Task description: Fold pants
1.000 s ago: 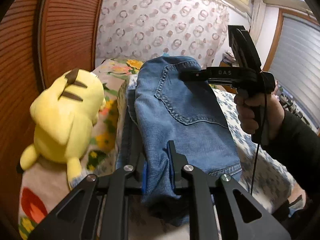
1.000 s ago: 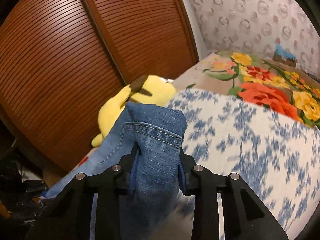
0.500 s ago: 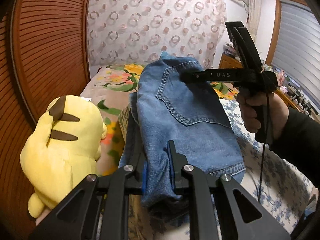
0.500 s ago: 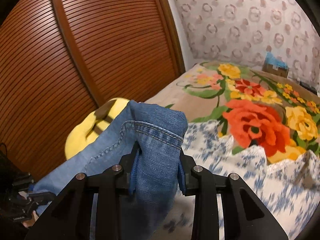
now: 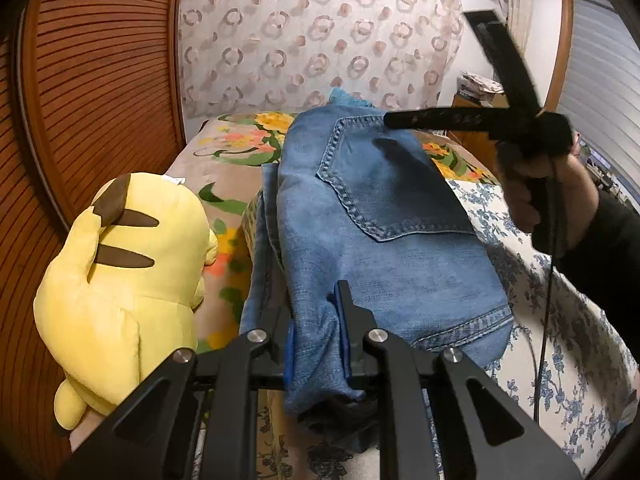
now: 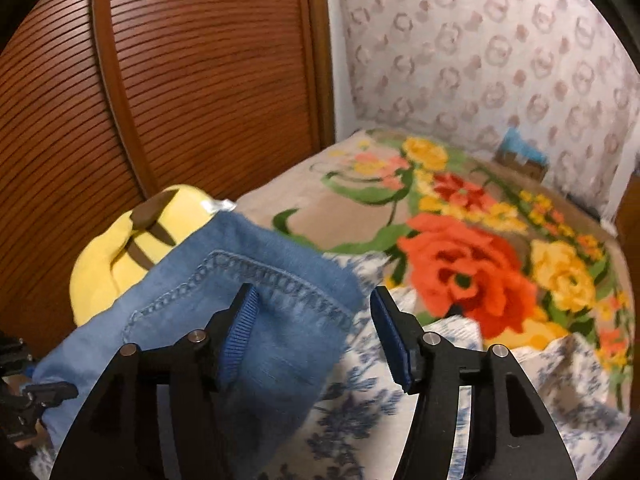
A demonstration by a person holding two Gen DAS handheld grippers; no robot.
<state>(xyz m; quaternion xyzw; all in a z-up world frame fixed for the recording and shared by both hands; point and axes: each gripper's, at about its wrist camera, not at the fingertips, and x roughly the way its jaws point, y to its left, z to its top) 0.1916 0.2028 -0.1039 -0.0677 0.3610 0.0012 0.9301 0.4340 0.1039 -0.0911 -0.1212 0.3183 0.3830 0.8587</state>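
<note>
Two close wrist views, downward, sharing jeans [image 5: 384,220] and bed [image 6: 360,208].

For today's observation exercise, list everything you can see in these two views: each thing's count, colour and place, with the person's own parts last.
jeans: one, blue denim, folded on the bed
plush toy: one, yellow with brown stripes, beside the jeans
floral blanket: one, tan with orange and yellow flowers, far end
blue-flowered quilt: one, white, under the jeans
louvred doors: brown, beside the bed
left gripper: black, clamped on denim
right gripper: black, jaws opening, denim between
hand: one, holding the right gripper
</note>
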